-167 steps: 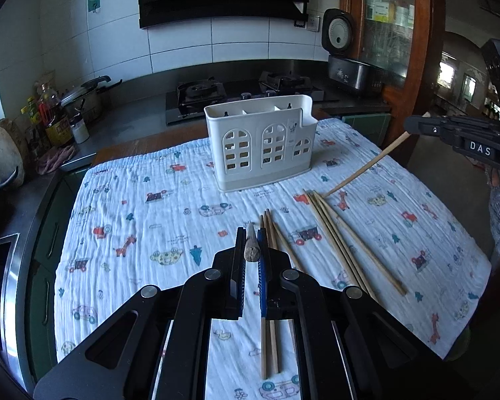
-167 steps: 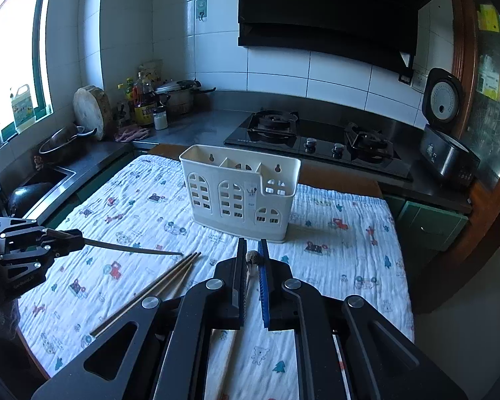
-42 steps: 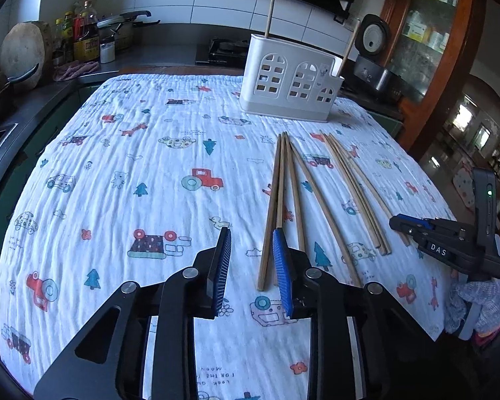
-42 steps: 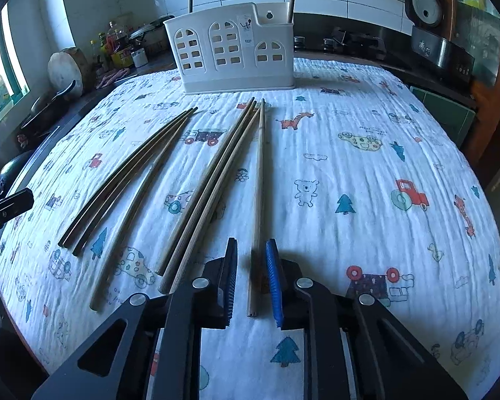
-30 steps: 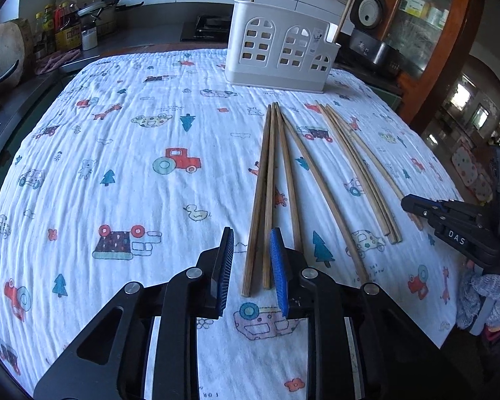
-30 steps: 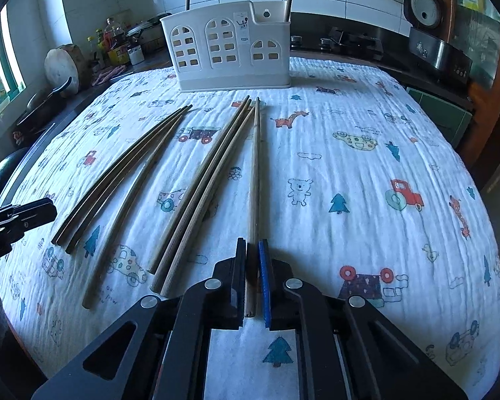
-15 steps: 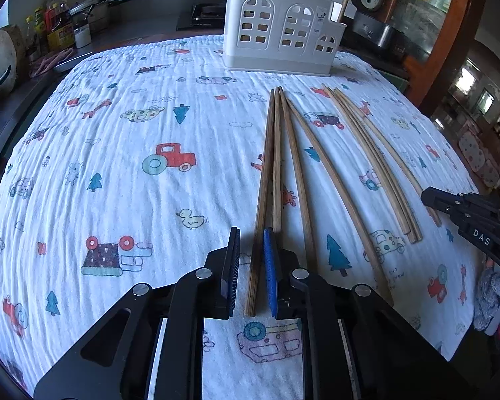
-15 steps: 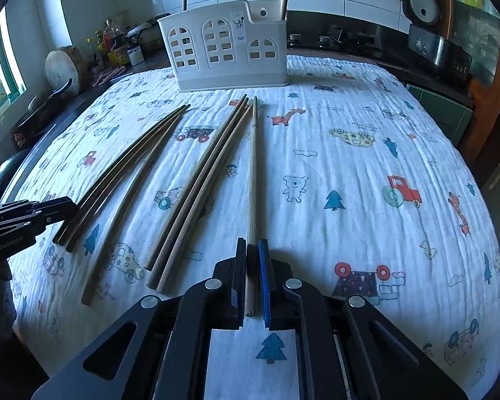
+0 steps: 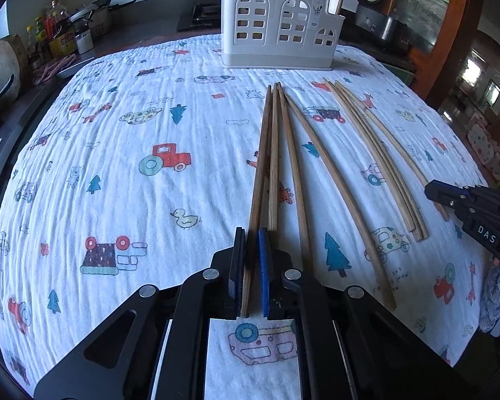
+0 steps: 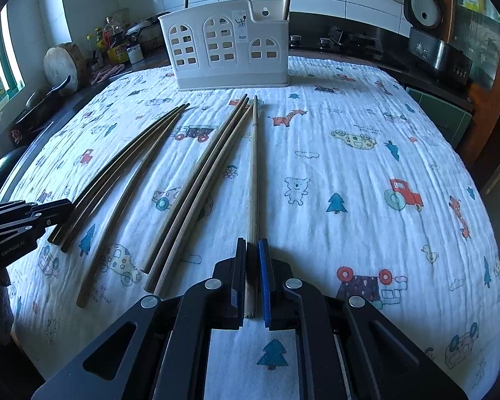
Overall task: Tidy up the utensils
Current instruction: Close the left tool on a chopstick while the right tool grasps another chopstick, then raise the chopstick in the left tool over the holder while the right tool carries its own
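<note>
A white utensil holder (image 9: 276, 33) (image 10: 226, 46) stands at the table's far side with two chopsticks upright in it. Several wooden chopsticks lie in two bunches on the printed cloth (image 9: 116, 166). My left gripper (image 9: 250, 233) has its jaws closing on the near end of the leftmost chopstick (image 9: 261, 160) of the middle bunch, and the pads pinch it. My right gripper (image 10: 251, 243) is shut on the near end of a pale chopstick (image 10: 254, 166) that still lies flat. Each gripper shows at the edge of the other's view.
Behind the holder are a gas hob (image 10: 336, 43), a rice cooker (image 10: 423, 3) and a steel pot (image 10: 440, 56). Bottles and a wooden chopping block (image 10: 63, 63) crowd the left counter. The cloth drops off at the near and right table edges.
The left gripper's jaws have narrowed from wide apart to pinching one chopstick end, and it crept forward. The right gripper closed on its chopstick earlier and has since kept still.
</note>
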